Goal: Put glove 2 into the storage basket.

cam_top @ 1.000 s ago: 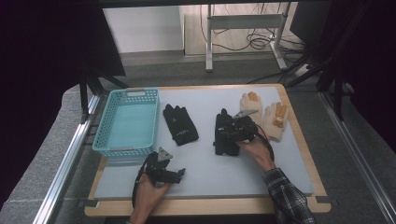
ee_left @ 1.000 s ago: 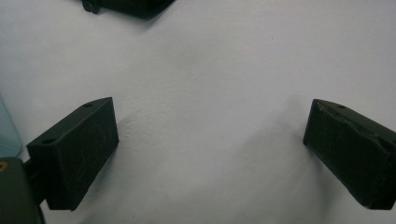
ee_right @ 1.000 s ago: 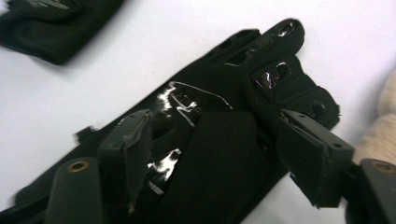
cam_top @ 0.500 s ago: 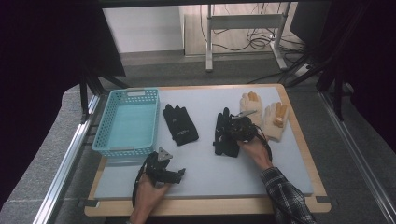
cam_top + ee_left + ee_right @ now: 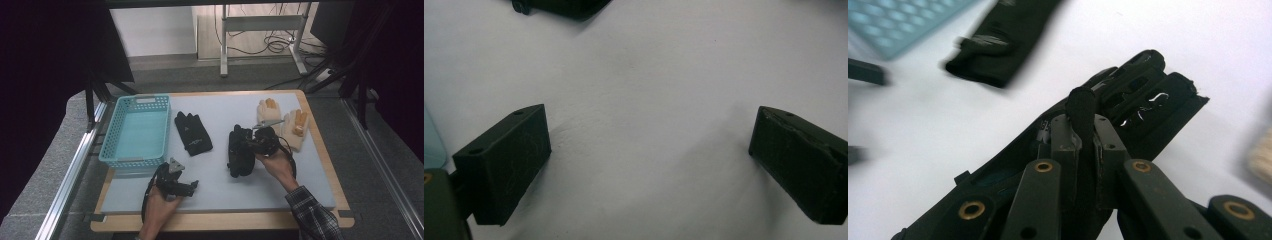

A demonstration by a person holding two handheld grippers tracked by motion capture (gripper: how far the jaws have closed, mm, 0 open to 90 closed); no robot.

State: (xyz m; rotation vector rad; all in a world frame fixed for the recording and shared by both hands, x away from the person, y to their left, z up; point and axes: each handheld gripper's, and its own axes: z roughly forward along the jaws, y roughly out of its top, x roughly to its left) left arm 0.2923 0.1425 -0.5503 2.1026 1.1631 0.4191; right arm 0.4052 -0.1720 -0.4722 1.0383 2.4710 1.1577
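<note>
Right hand-held gripper has its jaws pinched tight on a fold of a black glove mid-surface; in the right gripper view the fabric bunches up between the closed jaws, rest of the glove lying on the white surface. Left hand-held gripper sits near the front edge, jaws wide apart with nothing between them, bare surface under it. Second black glove lies flat just right of the blue basket, apart from both grippers. Two tan gloves lie at the far right, just beyond the right gripper. Nothing visible in the basket.
</note>
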